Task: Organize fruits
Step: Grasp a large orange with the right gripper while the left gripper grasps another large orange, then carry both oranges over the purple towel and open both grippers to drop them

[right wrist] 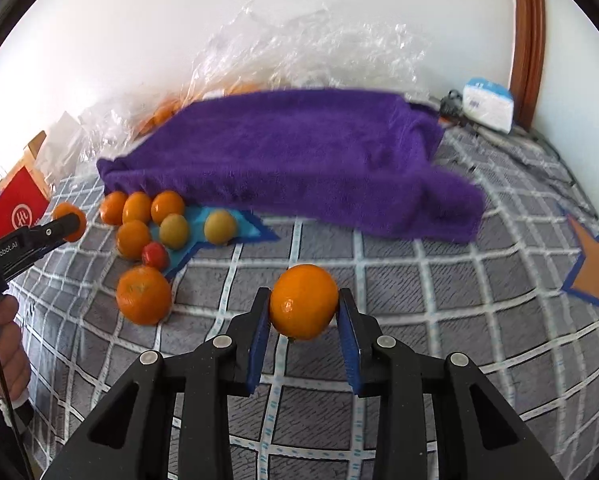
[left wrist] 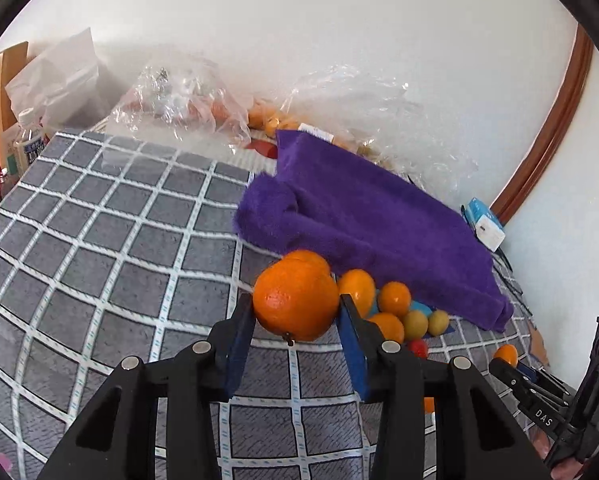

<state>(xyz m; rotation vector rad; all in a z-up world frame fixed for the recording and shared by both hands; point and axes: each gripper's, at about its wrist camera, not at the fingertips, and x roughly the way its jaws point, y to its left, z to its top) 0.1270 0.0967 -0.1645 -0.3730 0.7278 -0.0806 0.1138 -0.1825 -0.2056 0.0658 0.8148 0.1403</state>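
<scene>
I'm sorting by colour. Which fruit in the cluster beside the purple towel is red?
The small red fruit at the near edge of the cluster, between two oranges, partly on the blue star mat. Every other fruit there is orange or yellow-green.

Orange mandarins (right wrist: 143,295), two yellow-green fruits (right wrist: 220,227) and one red (right wrist: 155,255); a purple towel (right wrist: 299,160); a grey cloth (left wrist: 119,240) (white grid lines).

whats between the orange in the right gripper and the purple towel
Only bare checked cloth: in the right wrist view nothing lies between the held orange and the purple towel.
</scene>
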